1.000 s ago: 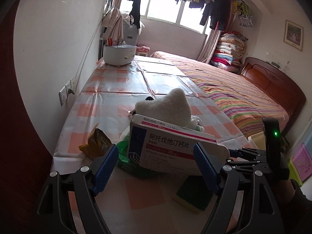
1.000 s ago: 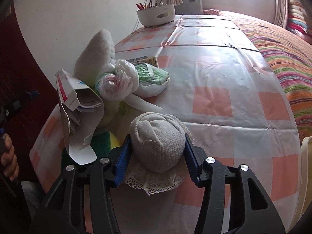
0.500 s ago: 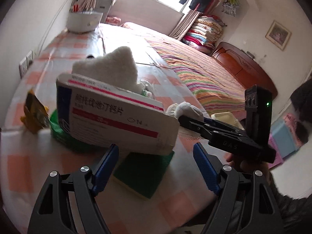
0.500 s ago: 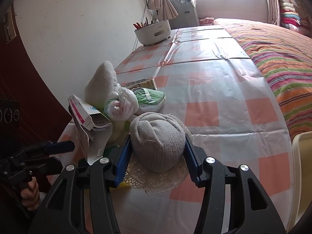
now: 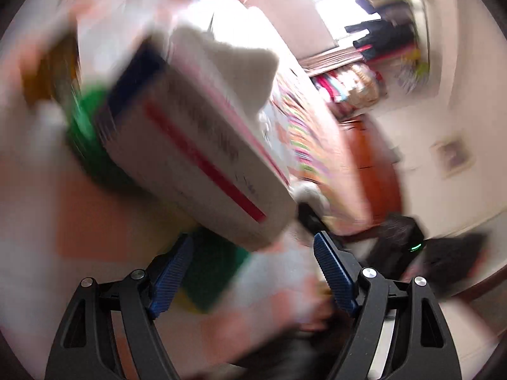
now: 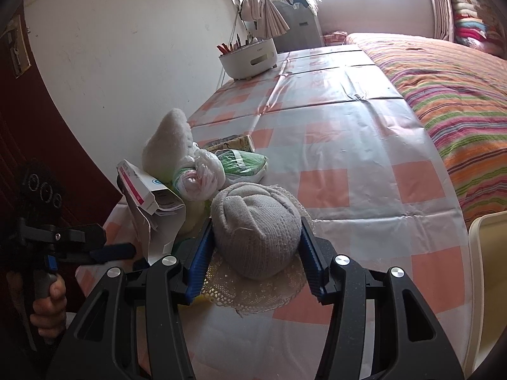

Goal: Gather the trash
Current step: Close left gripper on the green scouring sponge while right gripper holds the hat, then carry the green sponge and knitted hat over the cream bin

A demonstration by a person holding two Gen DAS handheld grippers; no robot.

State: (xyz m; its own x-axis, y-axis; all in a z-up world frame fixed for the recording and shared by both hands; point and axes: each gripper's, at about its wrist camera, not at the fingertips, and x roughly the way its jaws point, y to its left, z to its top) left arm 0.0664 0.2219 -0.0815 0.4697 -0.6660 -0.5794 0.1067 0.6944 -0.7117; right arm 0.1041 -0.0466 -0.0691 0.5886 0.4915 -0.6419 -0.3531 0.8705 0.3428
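My right gripper point(image 6: 256, 240) is shut on a grey rolled cloth ball point(image 6: 253, 215) with a lace edge, held just above the checked tablecloth point(image 6: 348, 145). Left of it lies a pile: an open white-and-pink medicine box point(image 6: 139, 186), a white fluffy item point(image 6: 168, 145), a knotted plastic bag point(image 6: 199, 177) and a green packet point(image 6: 244, 160). The left wrist view is blurred and tilted. There my left gripper point(image 5: 253, 269) stands open, and the medicine box point(image 5: 196, 158) sits close in front of its blue pads without touching them. A hand point(image 6: 47, 304) holds the left gripper point(image 6: 104, 250) at the table's near left corner.
A white pot of pens point(image 6: 250, 57) stands at the table's far end by the wall. A bed with a striped cover point(image 6: 443, 79) runs along the right side. A pale rim point(image 6: 488, 269) shows at the right edge. A green sponge point(image 5: 215, 269) lies under the box.
The left wrist view has rolled and dropped closer to the medicine box. The right gripper has drawn back a little with the cloth ball, and the left gripper now shows nearer the box.
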